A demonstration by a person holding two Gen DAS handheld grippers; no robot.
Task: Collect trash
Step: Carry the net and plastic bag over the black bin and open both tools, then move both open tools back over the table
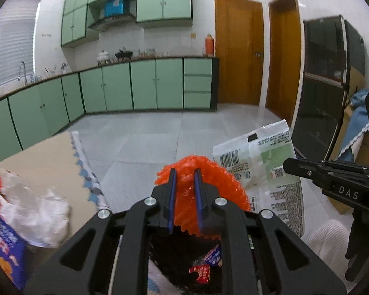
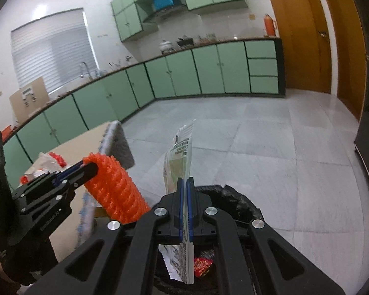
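Note:
My left gripper point(image 1: 185, 172) is shut on an orange foam net sleeve point(image 1: 210, 184), which bulges out around both fingers. From the right wrist view the same net sleeve point(image 2: 115, 189) hangs from the left gripper point(image 2: 92, 166) at the left. My right gripper point(image 2: 185, 184) is shut on a flat white and green snack wrapper point(image 2: 180, 157) that stands edge-on between the pads. The wrapper point(image 1: 263, 157) shows its printed back in the left wrist view, held by the right gripper point(image 1: 286, 164). Both grippers hover over a black trash bag point(image 2: 236, 201) holding red wrappers point(image 2: 201, 266).
A table with a tan top point(image 1: 44, 157) lies at the left, carrying crumpled clear plastic point(image 1: 34, 211) and a blue and orange packet point(image 1: 9, 258). Green kitchen cabinets point(image 1: 140, 86) line the far wall. A grey tiled floor point(image 2: 270, 147) spreads ahead. A gloved hand point(image 1: 361, 243) holds the right gripper.

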